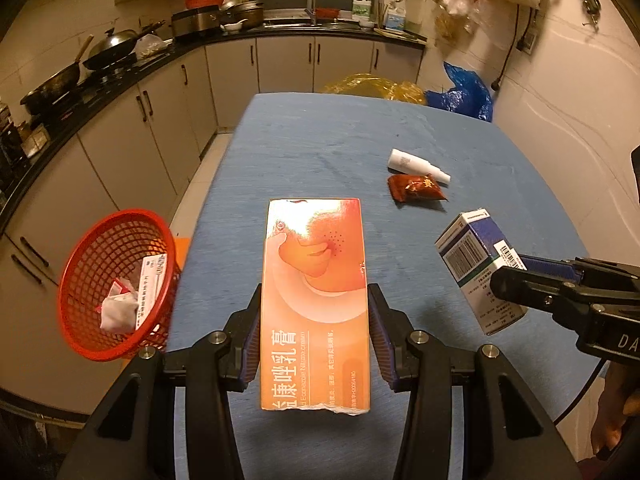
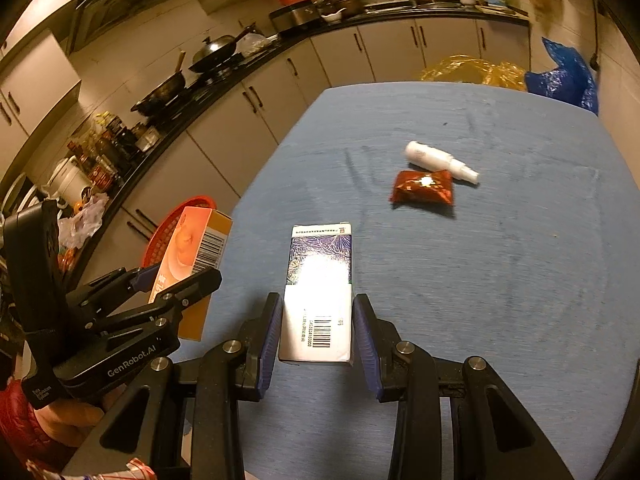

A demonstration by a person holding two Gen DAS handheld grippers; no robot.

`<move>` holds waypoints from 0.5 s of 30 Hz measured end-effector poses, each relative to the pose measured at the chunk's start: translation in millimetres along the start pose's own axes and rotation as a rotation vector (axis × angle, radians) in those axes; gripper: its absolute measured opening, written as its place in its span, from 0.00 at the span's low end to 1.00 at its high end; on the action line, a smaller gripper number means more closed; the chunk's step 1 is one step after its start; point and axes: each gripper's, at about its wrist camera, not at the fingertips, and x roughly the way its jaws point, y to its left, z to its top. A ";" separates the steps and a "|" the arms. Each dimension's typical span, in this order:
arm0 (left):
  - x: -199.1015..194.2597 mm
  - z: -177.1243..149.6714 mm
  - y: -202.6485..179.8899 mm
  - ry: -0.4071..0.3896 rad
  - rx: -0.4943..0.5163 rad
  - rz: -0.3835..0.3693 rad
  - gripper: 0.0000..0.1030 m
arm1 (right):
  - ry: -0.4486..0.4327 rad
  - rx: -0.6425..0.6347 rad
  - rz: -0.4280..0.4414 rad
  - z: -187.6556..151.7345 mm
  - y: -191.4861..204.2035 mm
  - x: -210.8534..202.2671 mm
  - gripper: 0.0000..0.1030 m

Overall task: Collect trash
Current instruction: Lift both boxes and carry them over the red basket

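My left gripper (image 1: 314, 320) is shut on a long orange cream box (image 1: 316, 300), held lengthwise above the blue table (image 1: 312, 144). That orange cream box (image 2: 196, 252) and the left gripper (image 2: 176, 280) also show at the left of the right wrist view. My right gripper (image 2: 316, 328) is shut on a blue and white medicine box (image 2: 320, 292), which appears at the right of the left wrist view as the medicine box (image 1: 476, 264). A white spray bottle (image 1: 418, 165) and a red snack packet (image 1: 416, 187) lie on the table farther ahead. A red mesh basket (image 1: 116, 284) holding trash sits off the table's left edge.
Kitchen cabinets and a dark counter with woks (image 1: 108, 48) run along the left and back. A yellow bag (image 1: 372, 86) and a blue bag (image 1: 464, 92) lie beyond the table's far end. A wall stands to the right. A hand (image 2: 68, 416) grips the left tool.
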 end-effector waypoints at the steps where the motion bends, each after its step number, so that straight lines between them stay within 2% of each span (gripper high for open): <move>1: -0.9 -0.1 2.7 -0.002 -0.003 0.003 0.44 | 0.001 -0.004 0.002 0.1 2.9 1.1 0.38; 15: -16.6 -2.5 32.5 -0.034 -0.044 0.036 0.44 | 0.010 -0.058 0.032 7.8 32.0 12.2 0.38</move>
